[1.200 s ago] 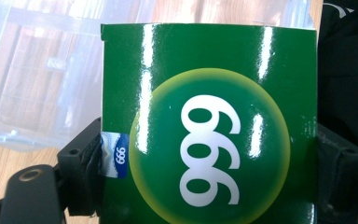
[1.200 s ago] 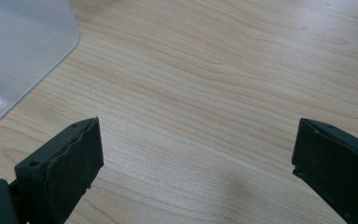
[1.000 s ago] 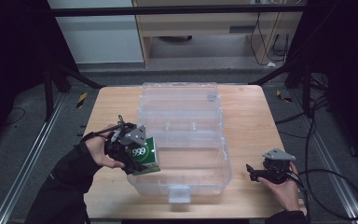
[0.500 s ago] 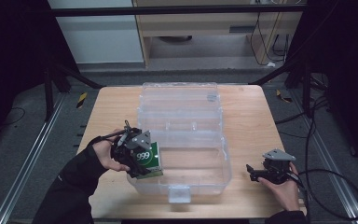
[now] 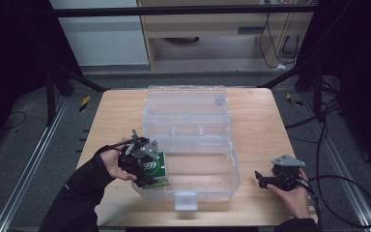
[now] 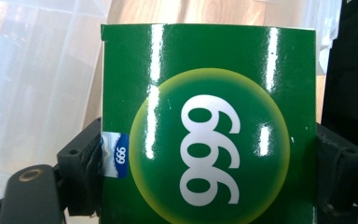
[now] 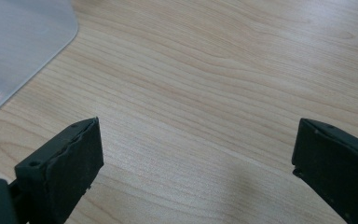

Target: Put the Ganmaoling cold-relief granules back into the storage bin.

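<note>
The green box [image 5: 156,169] with a white "999" in a yellow-rimmed circle sits at the near left corner of the clear plastic case [image 5: 207,166], tilted, its lower part against the case's left wall; whether it touches the case floor I cannot tell. The left tongs [image 5: 147,170] pinch it from both sides: in the left gripper view the black pads press on the box's [image 6: 208,126] left and right edges, and a small blue label shows on its left flank. The left hand [image 5: 110,164], in a dark sleeve, holds the tongs just outside the case's left wall.

The case lies open on the table [image 5: 256,121], its lid [image 5: 186,108] folded back flat toward the far edge, with a latch tab at the near wall. On the near right of the table, well apart from the case, the right hand [image 5: 290,193] holds the right tongs [image 5: 261,180], which point left toward the case with the jaws spread; the right gripper view shows bare wood between them and a corner of the case [image 7: 18,42] at upper left.

The table is pale wood with a visible grain. Around it the room is dark, with grey floor, metal rails on either side, black frame legs, trailing cables at right, and a light cabinet beyond the far edge
</note>
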`<state>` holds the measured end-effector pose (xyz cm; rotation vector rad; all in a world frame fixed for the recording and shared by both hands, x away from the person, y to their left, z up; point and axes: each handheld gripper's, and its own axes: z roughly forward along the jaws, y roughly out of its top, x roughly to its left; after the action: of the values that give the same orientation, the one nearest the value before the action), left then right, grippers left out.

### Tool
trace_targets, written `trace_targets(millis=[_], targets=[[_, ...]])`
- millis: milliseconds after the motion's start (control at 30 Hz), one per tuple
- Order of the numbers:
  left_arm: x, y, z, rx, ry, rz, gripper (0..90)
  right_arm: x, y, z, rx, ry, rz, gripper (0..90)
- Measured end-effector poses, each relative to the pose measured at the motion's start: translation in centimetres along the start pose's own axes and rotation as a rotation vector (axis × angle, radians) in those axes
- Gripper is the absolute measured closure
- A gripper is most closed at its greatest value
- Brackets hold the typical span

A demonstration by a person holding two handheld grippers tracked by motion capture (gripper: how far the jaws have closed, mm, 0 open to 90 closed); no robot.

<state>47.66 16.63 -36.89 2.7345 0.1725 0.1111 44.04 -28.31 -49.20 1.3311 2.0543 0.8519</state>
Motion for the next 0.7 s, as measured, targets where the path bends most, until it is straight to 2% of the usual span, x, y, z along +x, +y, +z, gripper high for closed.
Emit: trace_targets(millis=[700], targets=[[0.2,-1.0,2.8,0.020,-0.024,-0.012,14.5,0.1,-0.1,0.2,0.010,0.003,-0.006,2.0]])
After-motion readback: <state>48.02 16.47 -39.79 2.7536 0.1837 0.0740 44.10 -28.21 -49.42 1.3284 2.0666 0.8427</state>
